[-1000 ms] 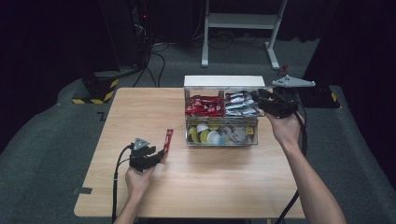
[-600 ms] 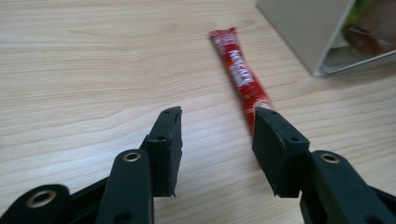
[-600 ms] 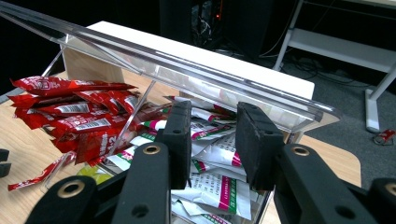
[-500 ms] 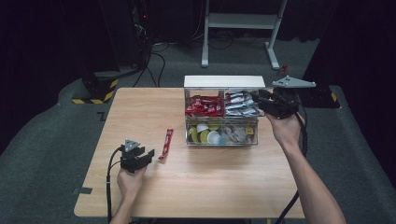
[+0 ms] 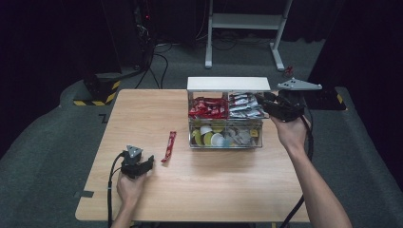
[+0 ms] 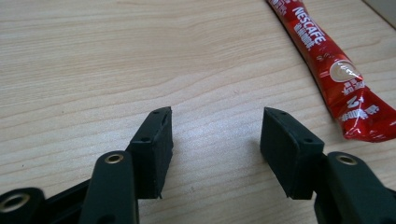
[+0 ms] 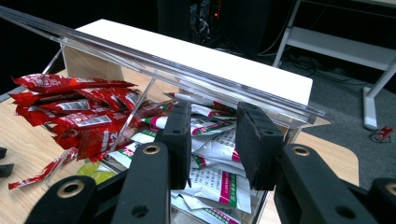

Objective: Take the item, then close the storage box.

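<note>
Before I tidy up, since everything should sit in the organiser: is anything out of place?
Yes. One red Nescafe coffee stick lies loose on the wooden table, apart from the clear plastic organiser box where the other red sticks are stacked. It rests just beyond the open left tool.

One red stick [image 5: 168,146] lies loose on one counter [image 5: 199,190], beside one clear box [image 5: 225,137] with one white lid [image 5: 228,84], and two claws, left [image 5: 147,164] and right [image 5: 260,100].

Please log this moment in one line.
left gripper: jaws just opening, nothing between | red sachet: on table, beside jaws | right gripper: at clear box, grip unclear
</note>
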The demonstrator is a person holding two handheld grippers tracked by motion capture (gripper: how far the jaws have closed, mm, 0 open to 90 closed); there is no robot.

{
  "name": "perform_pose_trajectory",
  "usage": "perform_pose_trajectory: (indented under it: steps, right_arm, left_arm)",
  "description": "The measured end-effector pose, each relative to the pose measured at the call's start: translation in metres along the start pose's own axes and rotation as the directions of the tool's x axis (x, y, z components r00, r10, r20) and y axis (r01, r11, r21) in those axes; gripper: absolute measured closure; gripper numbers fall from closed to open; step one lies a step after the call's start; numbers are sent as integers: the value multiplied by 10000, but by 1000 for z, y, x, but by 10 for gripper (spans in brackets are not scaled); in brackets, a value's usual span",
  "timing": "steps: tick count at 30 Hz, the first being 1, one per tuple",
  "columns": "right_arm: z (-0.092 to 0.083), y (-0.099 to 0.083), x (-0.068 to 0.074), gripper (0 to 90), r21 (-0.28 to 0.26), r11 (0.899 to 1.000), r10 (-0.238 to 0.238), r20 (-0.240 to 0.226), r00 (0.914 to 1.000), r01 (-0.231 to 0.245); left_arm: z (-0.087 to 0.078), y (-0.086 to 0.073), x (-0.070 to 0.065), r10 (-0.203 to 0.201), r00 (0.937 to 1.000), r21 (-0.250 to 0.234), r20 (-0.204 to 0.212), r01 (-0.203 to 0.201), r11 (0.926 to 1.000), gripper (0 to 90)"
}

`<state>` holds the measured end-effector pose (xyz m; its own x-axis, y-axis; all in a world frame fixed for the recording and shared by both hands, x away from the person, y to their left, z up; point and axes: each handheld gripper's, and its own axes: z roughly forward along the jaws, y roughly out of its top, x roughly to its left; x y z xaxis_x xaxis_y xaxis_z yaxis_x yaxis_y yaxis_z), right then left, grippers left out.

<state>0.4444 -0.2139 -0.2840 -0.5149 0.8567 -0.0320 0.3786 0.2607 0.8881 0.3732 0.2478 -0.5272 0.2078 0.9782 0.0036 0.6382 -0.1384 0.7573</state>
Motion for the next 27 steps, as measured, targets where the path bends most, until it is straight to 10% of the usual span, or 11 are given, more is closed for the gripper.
perform_pose_trajectory:
  steps: [27]
  right_arm:
    - [1, -10, 6, 656, 137, 9999, -58, -181, 9998, 60]
  left_arm:
    - [1, 0, -1, 11, 10000, 62, 77, -11, 10000, 360]
